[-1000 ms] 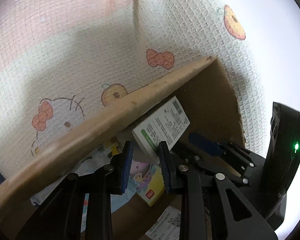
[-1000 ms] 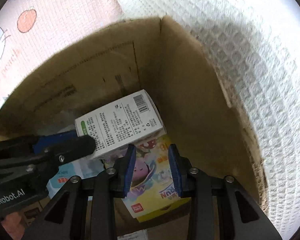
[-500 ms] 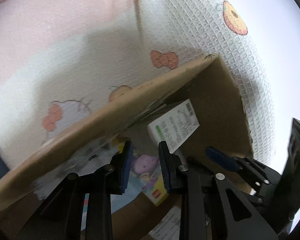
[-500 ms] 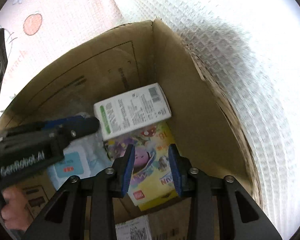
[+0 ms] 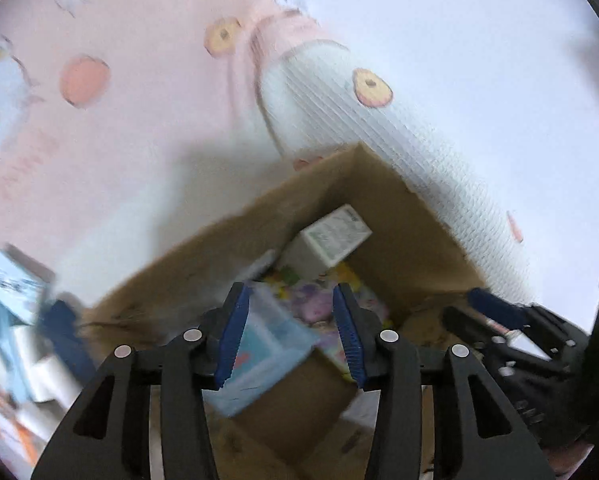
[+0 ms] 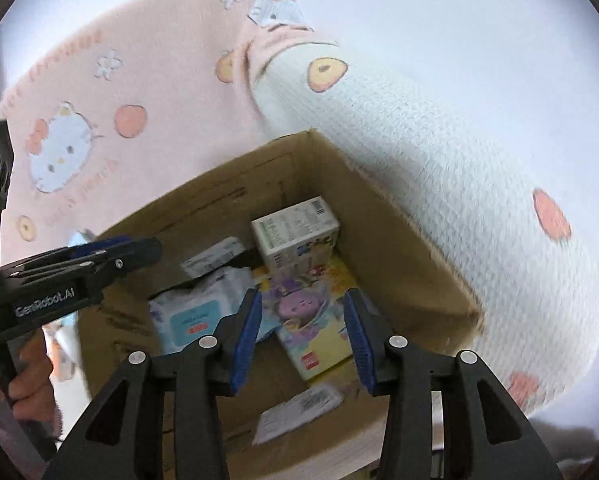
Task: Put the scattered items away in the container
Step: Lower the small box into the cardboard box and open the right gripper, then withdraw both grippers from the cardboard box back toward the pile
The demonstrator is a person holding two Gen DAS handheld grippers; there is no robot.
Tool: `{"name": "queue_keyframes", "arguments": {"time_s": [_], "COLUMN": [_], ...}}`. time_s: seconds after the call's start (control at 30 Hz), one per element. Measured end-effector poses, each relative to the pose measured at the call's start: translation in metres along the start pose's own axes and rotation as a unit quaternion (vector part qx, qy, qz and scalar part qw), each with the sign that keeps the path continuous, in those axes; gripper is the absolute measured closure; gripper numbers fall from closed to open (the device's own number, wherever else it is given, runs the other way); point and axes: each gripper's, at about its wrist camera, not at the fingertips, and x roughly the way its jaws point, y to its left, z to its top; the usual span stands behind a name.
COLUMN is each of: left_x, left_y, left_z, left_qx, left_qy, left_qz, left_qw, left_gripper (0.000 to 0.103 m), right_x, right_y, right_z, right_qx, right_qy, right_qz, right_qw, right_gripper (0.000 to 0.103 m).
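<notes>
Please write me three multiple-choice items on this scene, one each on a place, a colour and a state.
1. Where does the white box lie?
A. in the cardboard box
B. on the cloth beside it
C. between the right gripper's fingers

2. What colour are the gripper pads?
A. red
B. blue
C. green

3. What do the right gripper's jaws hold?
A. the wipes pack
B. the white box
C. nothing

Answers: 1 A, since it rests on the picture book inside the cardboard box. 2 B, as the pads on the right gripper are blue. 3 C, as the jaws are opening above the box, clear of the wipes pack.
</notes>
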Motion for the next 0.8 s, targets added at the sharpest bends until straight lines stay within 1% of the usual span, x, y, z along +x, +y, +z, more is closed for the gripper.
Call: {"name": "queue_keyframes", "arguments": {"time_s": [0.03,0.07,0.13,0.2,0.23,0.3,0.37,0.43,0.47,0.53,0.6,0.67,0.8], "left_x": [-0.012,-0.022,-0.05,-0.073,-0.082,-0.098,-0.105,-0.111,-0.113,-0.118,-0.117,-0.116,-0.111], "left_y": [0.011,0.017,0.033,0.047,0.052,0.072,0.097,0.119,0.134,0.156,0.171,0.182,0.192], "left_z": [0.012,0.008,-0.002,-0.014,-0.02,-0.035,-0.048,-0.056,-0.063,-0.075,-0.085,-0.097,-0.117], "left_qx": [0.004,0.006,0.006,0.009,0.008,-0.002,-0.03,-0.056,-0.076,-0.1,-0.114,-0.112,-0.082], "left_qy": [-0.015,-0.03,-0.059,-0.092,-0.105,-0.126,-0.129,-0.125,-0.122,-0.125,-0.123,-0.119,-0.101], "left_qz": [0.006,0.009,0.012,0.024,0.03,0.051,0.071,0.071,0.072,0.076,0.089,0.124,0.167], "left_qw": [0.9999,0.9995,0.9982,0.9954,0.994,0.9907,0.9887,0.988,0.9869,0.9842,0.9819,0.9787,0.9775], "left_gripper": [0.055,0.055,0.053,0.047,0.045,0.044,0.044,0.044,0.044,0.044,0.044,0.044,0.044], "right_x": [-0.001,0.01,-0.004,-0.009,-0.012,-0.009,-0.009,-0.008,-0.009,-0.013,-0.013,-0.009,0.006], "right_y": [0.007,0.031,0.047,0.062,0.071,0.086,0.103,0.116,0.125,0.143,0.167,0.189,0.236], "right_z": [0.0,0.0,-0.009,-0.017,-0.022,-0.03,-0.036,-0.037,-0.038,-0.039,-0.042,-0.048,-0.064], "right_qx": [0.001,-0.001,-0.01,-0.037,-0.057,-0.09,-0.117,-0.126,-0.131,-0.143,-0.175,-0.211,-0.286], "right_qy": [-0.004,-0.01,-0.024,-0.031,-0.034,-0.036,-0.037,-0.044,-0.048,-0.059,-0.067,-0.061,-0.055], "right_qz": [0.005,0.01,0.015,0.014,0.009,-0.001,-0.017,-0.024,-0.023,-0.01,0.017,0.027,0.022], "right_qw": [1.0,1.0,1.0,0.999,0.998,0.995,0.992,0.991,0.99,0.988,0.982,0.975,0.957], "right_gripper": [0.061,0.06,0.054,0.048,0.045,0.045,0.045,0.044,0.044,0.042,0.038,0.036,0.036]}}
